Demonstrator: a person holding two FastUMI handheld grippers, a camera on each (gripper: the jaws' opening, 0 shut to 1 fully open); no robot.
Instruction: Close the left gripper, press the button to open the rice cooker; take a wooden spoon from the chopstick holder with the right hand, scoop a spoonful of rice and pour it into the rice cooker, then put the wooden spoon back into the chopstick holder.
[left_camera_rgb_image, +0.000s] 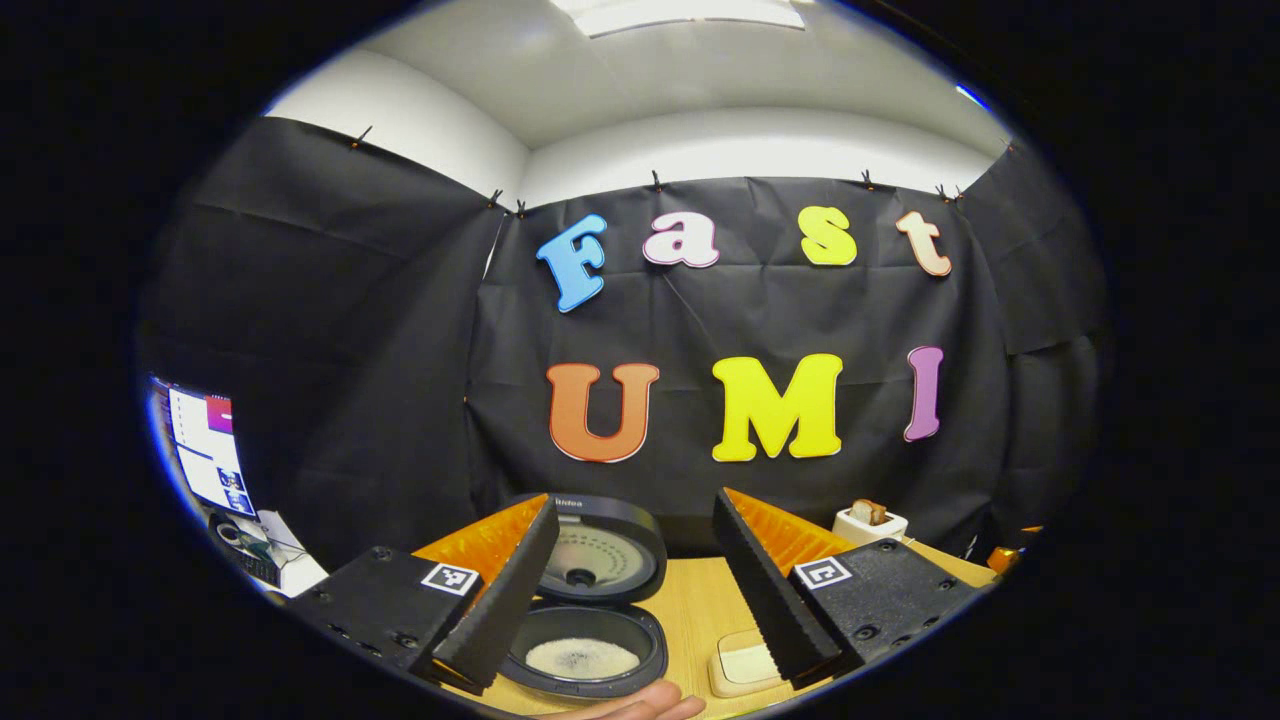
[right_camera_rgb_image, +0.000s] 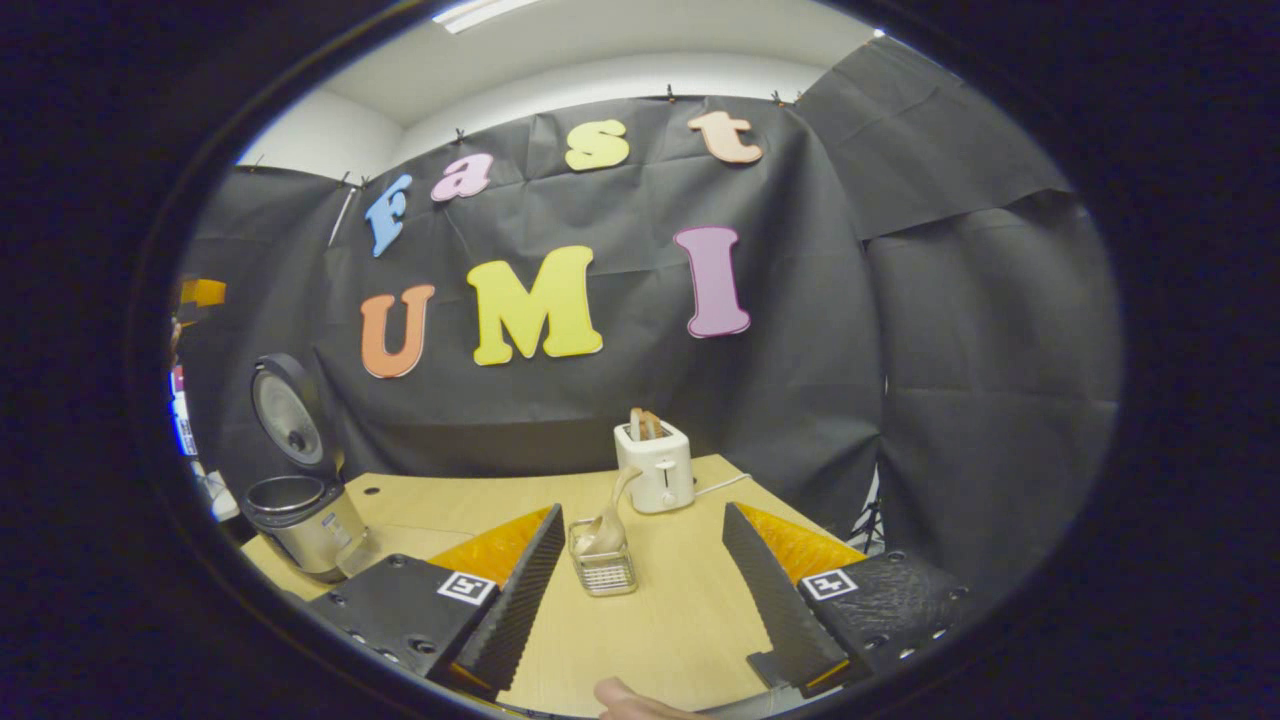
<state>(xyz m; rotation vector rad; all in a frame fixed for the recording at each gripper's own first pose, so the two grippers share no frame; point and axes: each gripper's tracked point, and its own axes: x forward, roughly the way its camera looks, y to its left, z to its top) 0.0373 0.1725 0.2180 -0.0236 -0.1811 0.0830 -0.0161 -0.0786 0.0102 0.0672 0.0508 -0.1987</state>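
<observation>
Two grippers, both empty, fingers spread apart. Left gripper hovers over rice cooker, lid tipped up at back, white rice lying in dark inner pot. Right gripper above wooden table, facing chopstick holder; wooden spoon stands in it, handle leaning up. White toaster behind holder, bread in slots. Small cream dish beside cooker.
</observation>
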